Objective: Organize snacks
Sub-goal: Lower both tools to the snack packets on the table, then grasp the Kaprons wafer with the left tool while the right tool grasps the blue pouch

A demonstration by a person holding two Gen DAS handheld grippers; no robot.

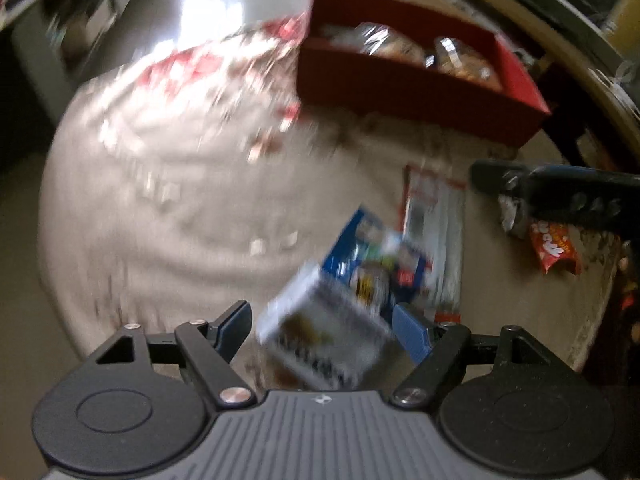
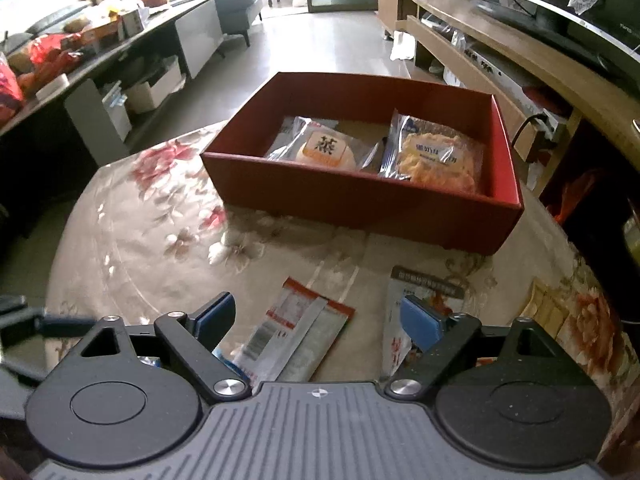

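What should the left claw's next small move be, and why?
Probably lower a little more and close. The left claw is open with a small white snack box between its fingers, pads apparently not pressing, though the view is blurred. The red box already holds two wrapped pastries and has room for more.

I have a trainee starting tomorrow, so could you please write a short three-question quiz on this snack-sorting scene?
1. How many wrapped pastries lie in the red box?
2. True or false: the right gripper is clamped on a packet.
3. What lies on the table between the right gripper's jaws: (a) a white and red packet, (b) a pastry, (c) a cup?

Key: 1. two; 2. false, its jaws are open; 3. a.
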